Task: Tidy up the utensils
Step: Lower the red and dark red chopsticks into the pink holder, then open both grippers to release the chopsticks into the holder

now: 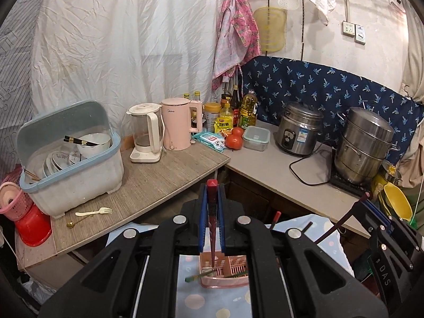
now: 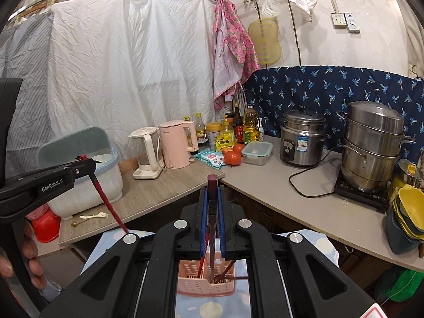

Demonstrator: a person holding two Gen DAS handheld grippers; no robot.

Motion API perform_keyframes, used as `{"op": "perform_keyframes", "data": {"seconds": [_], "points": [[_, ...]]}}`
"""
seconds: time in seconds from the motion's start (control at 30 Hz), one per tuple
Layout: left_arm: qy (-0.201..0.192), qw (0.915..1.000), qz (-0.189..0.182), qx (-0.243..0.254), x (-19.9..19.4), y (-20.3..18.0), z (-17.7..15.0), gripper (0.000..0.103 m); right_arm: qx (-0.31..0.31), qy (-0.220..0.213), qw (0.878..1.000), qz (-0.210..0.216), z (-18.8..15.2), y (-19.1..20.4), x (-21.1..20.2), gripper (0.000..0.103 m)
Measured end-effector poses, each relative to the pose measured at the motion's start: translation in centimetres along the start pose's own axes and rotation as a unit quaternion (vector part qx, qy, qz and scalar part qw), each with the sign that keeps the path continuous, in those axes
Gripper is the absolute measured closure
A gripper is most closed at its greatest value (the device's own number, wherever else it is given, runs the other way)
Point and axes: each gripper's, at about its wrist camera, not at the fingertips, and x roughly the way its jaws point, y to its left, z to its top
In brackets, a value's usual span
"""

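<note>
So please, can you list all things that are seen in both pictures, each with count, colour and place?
chopsticks: two, red and dark, one clamped in each gripper
utensil basket: one, pink, below the grippers on a dotted cloth
dish box: one, blue-white, left table, holds bowls
fork: one, white, before the dish box
spoon: one, gold, beside the fork
kettles: two, white and pink, left table
tomatoes: two, red, corner
rice cooker: one, steel, right counter
steamer pot: one, steel, far right
left gripper: black, shut on a chopstick
right gripper: black, shut on a chopstick
</note>
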Motion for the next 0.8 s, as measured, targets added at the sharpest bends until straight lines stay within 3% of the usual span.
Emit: {"op": "perform_keyframes", "data": {"seconds": [0.37, 0.73, 0.77, 0.8], "points": [[0.023, 0.9997, 0.001, -0.003, 4.0, 0.3, -1.1, 0.096, 0.002, 0.037, 0.999, -0.009, -2.2, -0.3, 5.1, 0.096], [0.039, 0.9992, -0.001, -0.003, 5.4, 0.1, -2.6, 0.095, -0.010, 0.058, 0.998, -0.010, -4.0, 0.7, 7.0, 0.096], [0.039, 0.9993, -0.001, -0.003, 5.3, 0.1, -2.7, 0.095, -0.011, 0.055, 0.998, -0.012, -4.1, 0.8, 7.0, 0.095], [0.038, 0.9993, 0.003, -0.004, 5.3, 0.1, -2.8, 0.091, -0.012, 0.050, 0.999, -0.017, -4.2, 0.8, 6.8, 0.088]]}}
